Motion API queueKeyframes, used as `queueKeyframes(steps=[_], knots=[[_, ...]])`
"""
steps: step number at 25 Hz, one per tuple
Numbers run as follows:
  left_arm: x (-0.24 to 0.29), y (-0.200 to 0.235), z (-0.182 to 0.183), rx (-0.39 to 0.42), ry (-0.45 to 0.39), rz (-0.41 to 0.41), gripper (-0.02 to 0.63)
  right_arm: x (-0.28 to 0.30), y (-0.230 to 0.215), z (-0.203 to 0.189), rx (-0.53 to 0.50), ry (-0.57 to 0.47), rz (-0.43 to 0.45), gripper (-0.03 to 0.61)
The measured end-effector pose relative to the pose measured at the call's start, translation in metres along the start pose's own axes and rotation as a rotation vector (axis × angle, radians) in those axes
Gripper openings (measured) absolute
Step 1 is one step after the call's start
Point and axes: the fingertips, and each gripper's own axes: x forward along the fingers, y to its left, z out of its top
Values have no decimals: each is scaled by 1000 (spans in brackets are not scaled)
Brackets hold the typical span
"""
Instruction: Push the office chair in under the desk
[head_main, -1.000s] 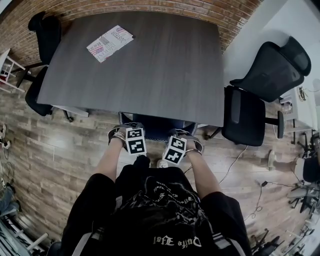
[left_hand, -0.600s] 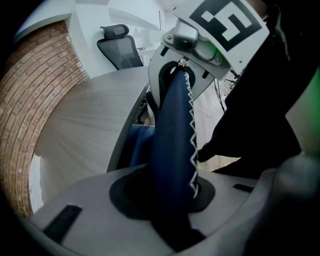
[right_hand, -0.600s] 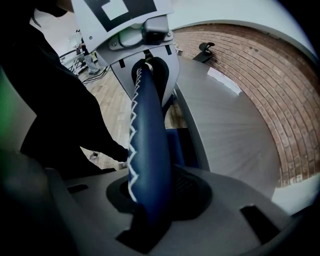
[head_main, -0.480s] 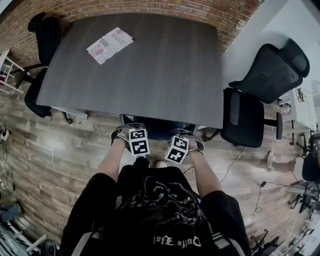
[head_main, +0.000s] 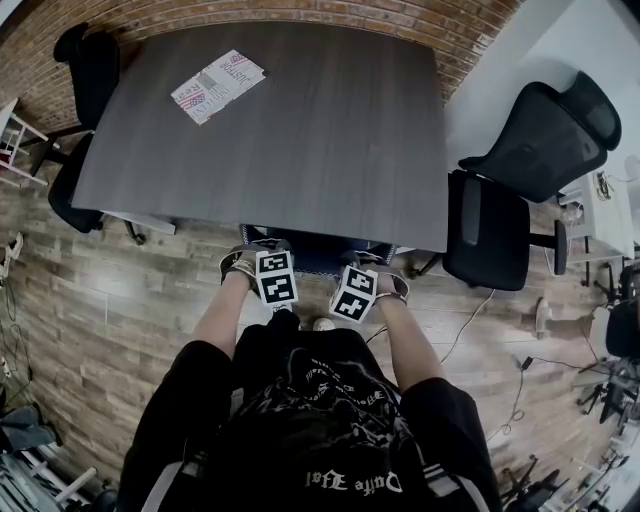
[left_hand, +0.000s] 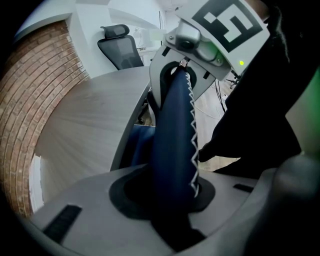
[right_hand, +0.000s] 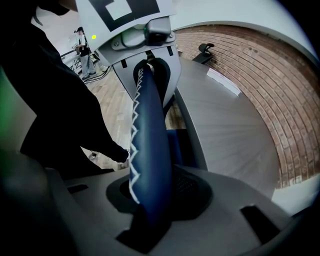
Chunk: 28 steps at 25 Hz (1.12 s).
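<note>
Paper (head_main: 218, 85), printed and lying flat, sits near the far left corner of the desk (head_main: 300, 140), whose matte grey wood-grain top has rounded corners. At the desk's near edge, the left gripper (head_main: 250, 260) is clamped at a narrow gap on the top rim of the office chair (head_main: 315, 256). The chair's seat is already tucked beneath the desk, and only the backrest shows. That rim is rounded blue padding, smooth and leather-like, with white zigzag stitching along it. Further right on the same rim, the right gripper (head_main: 378, 275) pinches it just as narrowly. The push looks nearly finished; what remains is probably a short level shove toward the desk with both hands kept even, then letting go. Right of the desk, two black chairs (head_main: 520, 170) stand apart from it.
</note>
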Motion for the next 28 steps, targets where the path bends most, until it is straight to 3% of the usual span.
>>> queueKeyframes(steps=[7, 13, 19, 23, 28], knots=[[0, 0, -1, 3, 2, 18, 111, 0, 1, 0, 36, -1, 28, 119], [0, -6, -8, -16, 8, 14, 144, 0, 10, 8, 88, -16, 71, 181], [-1, -4, -2, -101, -29, 39, 221, -3, 9, 11, 117, -30, 82, 233], [-12, -8, 6, -110, -50, 33, 262, -13, 8, 18, 187, -76, 108, 258], [-35, -2, 18, -257, -171, 87, 267, -38, 0, 26, 282, -158, 93, 264]])
